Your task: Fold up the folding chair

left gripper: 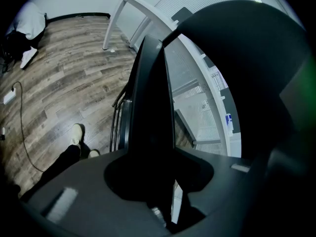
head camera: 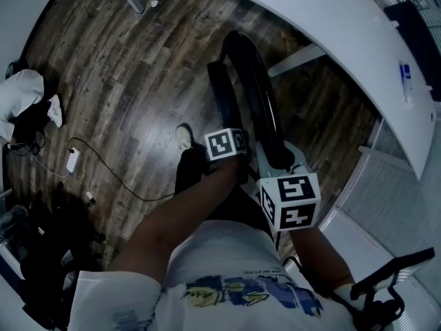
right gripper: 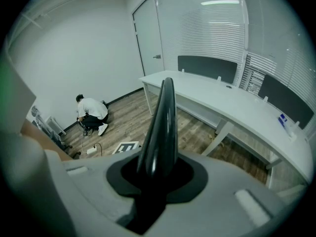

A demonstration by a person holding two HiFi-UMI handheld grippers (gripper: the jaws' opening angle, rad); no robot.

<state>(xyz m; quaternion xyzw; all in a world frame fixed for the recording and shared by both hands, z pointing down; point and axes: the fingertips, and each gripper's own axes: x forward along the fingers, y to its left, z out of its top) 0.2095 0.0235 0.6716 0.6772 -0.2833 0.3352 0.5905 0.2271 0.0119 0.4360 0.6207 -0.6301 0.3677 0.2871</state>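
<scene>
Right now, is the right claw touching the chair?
Touching. The right gripper view shows the right claw clamped on the glossy black edge of the chair.

left gripper (left gripper: 159,184): jaws clamped on folding chair (left gripper: 153,98), a dark panel rising up frame centre | wood floor (left gripper: 64,73): left half | shoe (left gripper: 75,134): lower left | cable (left gripper: 22,132): far left | white desk (left gripper: 143,6): top centre

Glossy black folding chair (head camera: 251,81). Grey-brown streaked wood-plank floor (head camera: 124,67). Plain white curved counter (head camera: 331,19). White T-shirt (head camera: 234,254), blue-yellow print. White marker cube (head camera: 293,200), black squares.
</scene>
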